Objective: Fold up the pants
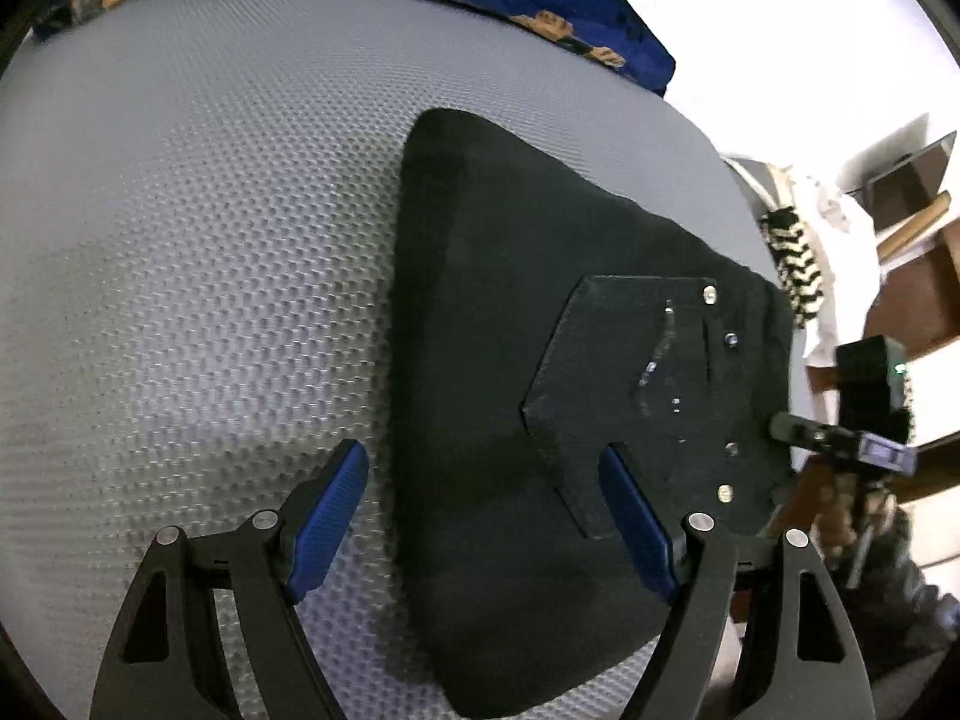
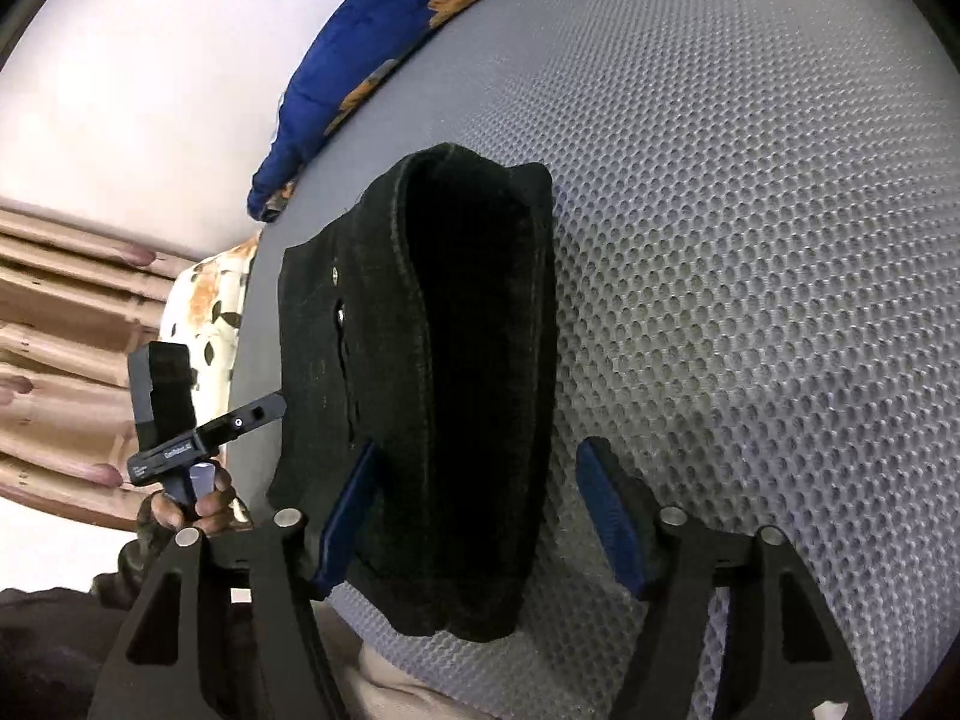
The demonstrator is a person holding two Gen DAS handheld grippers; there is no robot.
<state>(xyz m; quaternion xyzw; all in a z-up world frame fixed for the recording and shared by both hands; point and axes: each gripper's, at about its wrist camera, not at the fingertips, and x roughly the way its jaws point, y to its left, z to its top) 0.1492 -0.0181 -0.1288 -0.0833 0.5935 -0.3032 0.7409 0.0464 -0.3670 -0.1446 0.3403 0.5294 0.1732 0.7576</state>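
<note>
Black pants [image 1: 480, 312] lie folded into a thick stack on the grey mesh mattress [image 1: 192, 252]. My left gripper [image 1: 486, 519] is open over the stack's left edge, with one blue pad above the mattress and the other above the cloth. The right gripper's black side plate [image 1: 648, 372] rests over the pants' right part. In the right wrist view the pants [image 2: 468, 360] run between my right gripper's [image 2: 477, 516] jaws. Its left pad [image 2: 348, 516] is at the cloth's edge and its right pad [image 2: 606, 516] stands apart from it, so it is open. A hand [image 2: 198, 501] holds the left gripper's handle.
A blue patterned blanket [image 1: 540, 6] [image 2: 372, 60] lies along the mattress's far edge. Beyond the mattress edge are a black-and-white zigzag cloth [image 1: 792, 258], wooden furniture [image 1: 918, 276], a floral cloth [image 2: 204, 300] and wooden panelling [image 2: 60, 324].
</note>
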